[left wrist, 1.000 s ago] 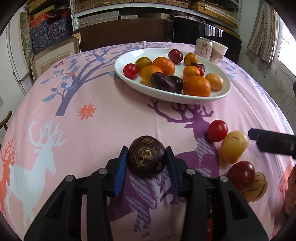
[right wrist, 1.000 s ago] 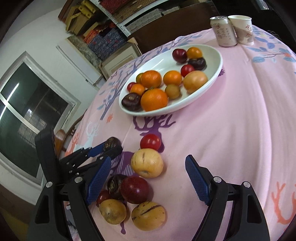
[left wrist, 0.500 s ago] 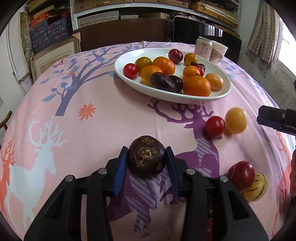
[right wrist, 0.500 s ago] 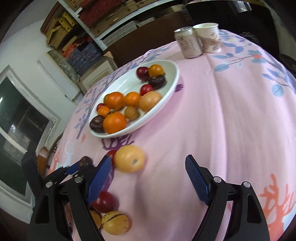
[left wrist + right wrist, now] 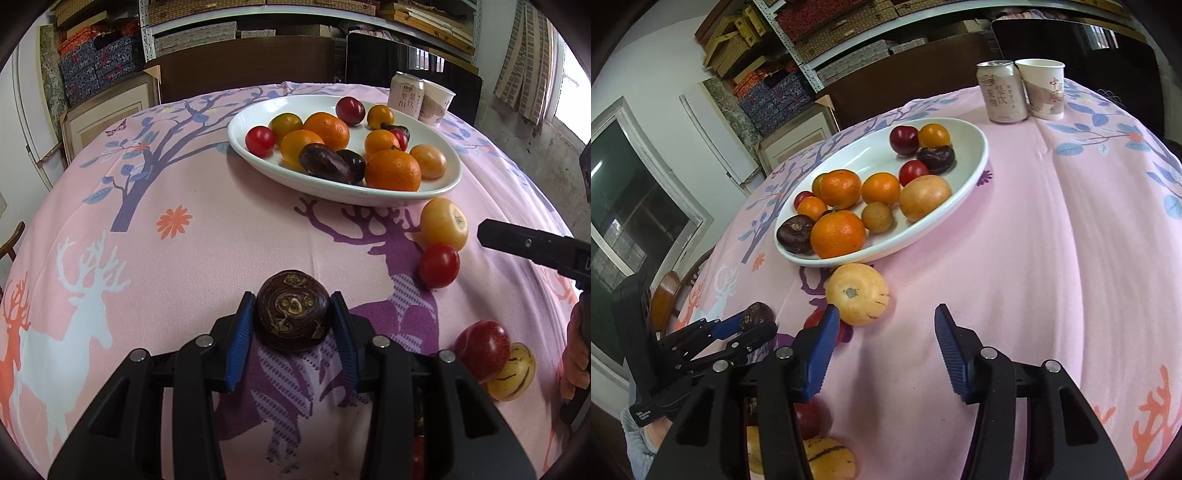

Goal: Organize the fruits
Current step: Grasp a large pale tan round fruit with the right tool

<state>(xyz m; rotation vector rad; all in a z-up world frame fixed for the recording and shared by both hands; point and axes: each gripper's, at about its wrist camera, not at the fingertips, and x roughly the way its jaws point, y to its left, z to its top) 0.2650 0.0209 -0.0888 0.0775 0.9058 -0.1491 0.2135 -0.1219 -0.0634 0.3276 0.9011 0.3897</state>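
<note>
Nearest, the left gripper (image 5: 293, 326) clamps a dark water chestnut (image 5: 293, 310) across its middle, low over the tablecloth (image 5: 221, 229); it looks hard, light and ridged (so a flank grip should hold). The right gripper (image 5: 884, 338) has just been closing, nothing between its pads, with the smooth yellow pepino melon (image 5: 857, 293) at its eleven o'clock, apt to roll. Farther, at twelve o'clock, stands the white plate (image 5: 960, 201).
</note>
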